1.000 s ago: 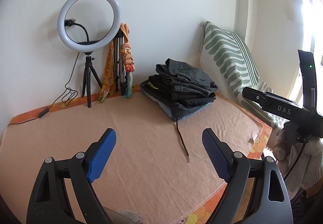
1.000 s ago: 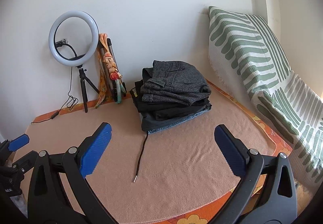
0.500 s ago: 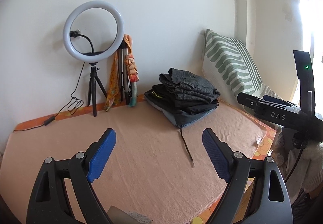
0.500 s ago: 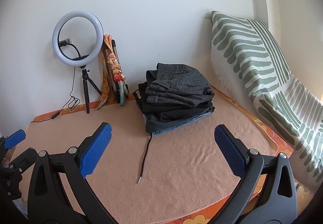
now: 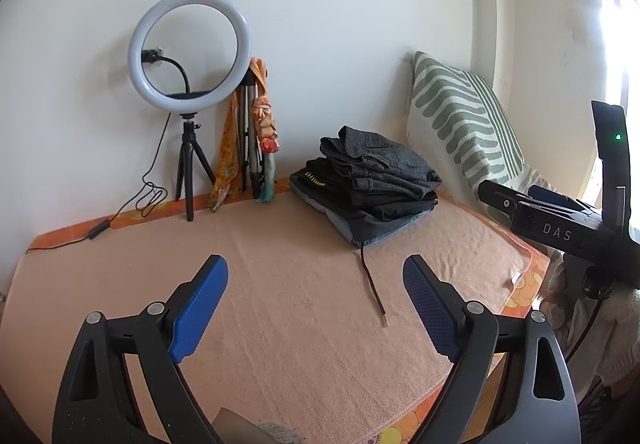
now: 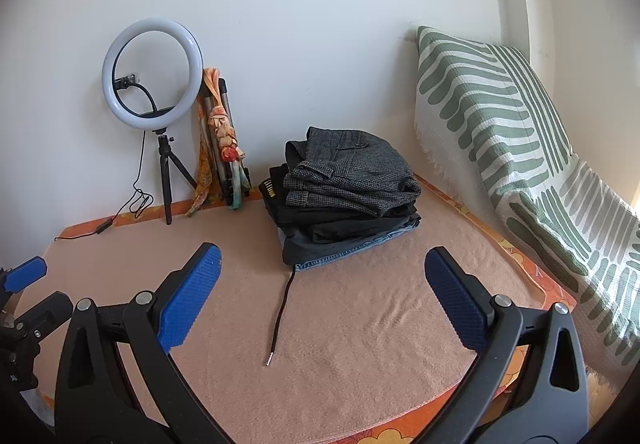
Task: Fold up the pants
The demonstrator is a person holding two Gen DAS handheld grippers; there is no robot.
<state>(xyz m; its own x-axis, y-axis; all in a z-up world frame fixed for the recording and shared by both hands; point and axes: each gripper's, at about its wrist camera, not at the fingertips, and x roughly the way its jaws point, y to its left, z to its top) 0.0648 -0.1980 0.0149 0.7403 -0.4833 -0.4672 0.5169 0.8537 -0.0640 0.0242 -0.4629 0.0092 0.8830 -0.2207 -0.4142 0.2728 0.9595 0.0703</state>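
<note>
We are holding both claws, left claw (image 5: 316,308) and right claw (image 6: 322,304), spread apart and empty, short of the stack of folded pants (image 6: 344,196) on the peach towel (image 6: 360,344). No unfolded pair lying near that stack; next, we're judging, fetch one.

The left hand-held gripper (image 5: 316,302) is held level, its blue pads spread wide with nothing between them. The right hand-held gripper (image 6: 322,294) is likewise spread wide and holds nothing, beside the left.
</note>
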